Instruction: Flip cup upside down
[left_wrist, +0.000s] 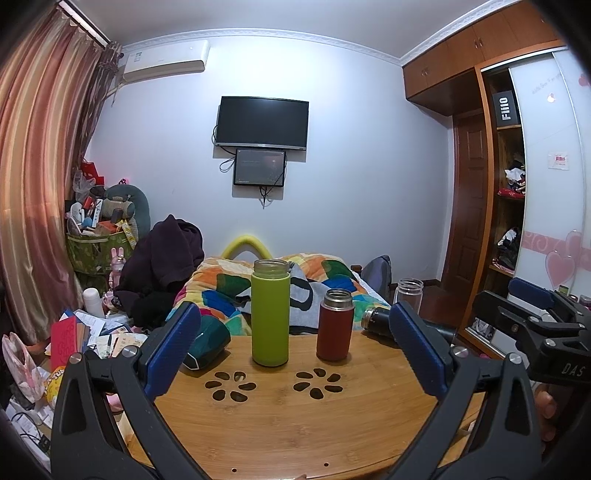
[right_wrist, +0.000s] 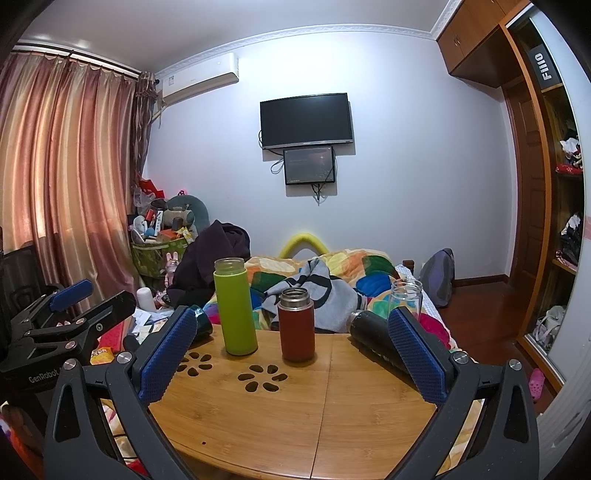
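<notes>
A tall green cup (left_wrist: 270, 314) (right_wrist: 235, 307) and a shorter red cup (left_wrist: 335, 325) (right_wrist: 296, 325) stand upright and uncapped on the small wooden table (left_wrist: 288, 424) (right_wrist: 295, 413). A black cup (left_wrist: 376, 320) (right_wrist: 369, 334) lies on its side at the right. A clear glass cup (left_wrist: 408, 293) (right_wrist: 405, 299) stands upright behind it. A dark teal cup (left_wrist: 205, 341) (right_wrist: 203, 325) lies at the left edge. My left gripper (left_wrist: 295, 343) is open and empty, short of the cups. My right gripper (right_wrist: 291, 350) is open and empty too.
The table has two flower-shaped cutouts (left_wrist: 273, 382). A bed with a colourful blanket (left_wrist: 325, 277) lies behind it. Cluttered papers and boxes (left_wrist: 92, 332) sit to the left, and a wardrobe (left_wrist: 517, 184) to the right. The other gripper shows at each view's edge.
</notes>
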